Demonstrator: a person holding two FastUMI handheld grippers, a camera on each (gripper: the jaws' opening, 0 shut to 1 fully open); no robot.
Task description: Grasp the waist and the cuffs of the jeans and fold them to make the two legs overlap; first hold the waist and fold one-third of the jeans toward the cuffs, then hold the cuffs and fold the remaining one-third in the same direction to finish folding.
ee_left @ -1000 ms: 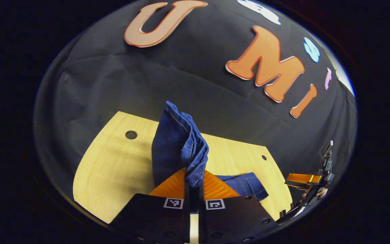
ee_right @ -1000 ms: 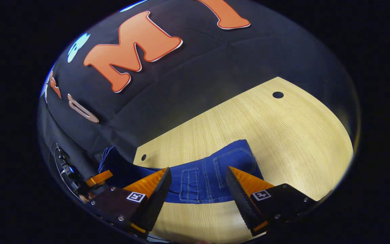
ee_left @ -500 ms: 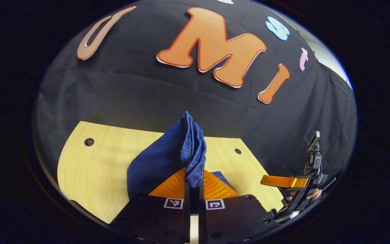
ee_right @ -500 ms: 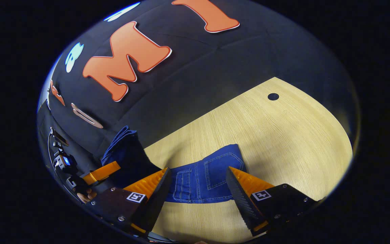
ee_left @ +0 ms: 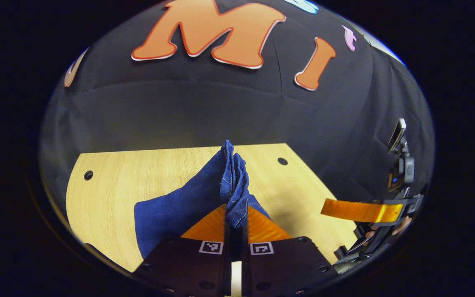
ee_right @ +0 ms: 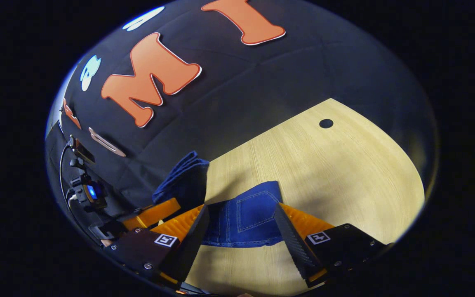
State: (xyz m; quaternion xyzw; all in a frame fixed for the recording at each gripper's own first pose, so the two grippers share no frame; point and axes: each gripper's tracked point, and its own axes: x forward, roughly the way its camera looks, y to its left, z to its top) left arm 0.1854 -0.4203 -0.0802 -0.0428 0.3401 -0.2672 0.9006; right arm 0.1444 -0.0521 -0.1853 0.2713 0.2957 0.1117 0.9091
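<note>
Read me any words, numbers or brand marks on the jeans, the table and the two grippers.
On the jeans: none readable.
On the table: none.
On the left gripper: two square coded markers, pattern only, no words.
On the right gripper: the same kind of squares, no words.

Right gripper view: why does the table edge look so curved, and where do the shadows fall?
Right gripper view: the fisheye lens bows the wooden table; a soft shadow lies on it beside the jeans. Left gripper view: same bending; the lifted denim stays sharp, with shadow cast to its right.
</note>
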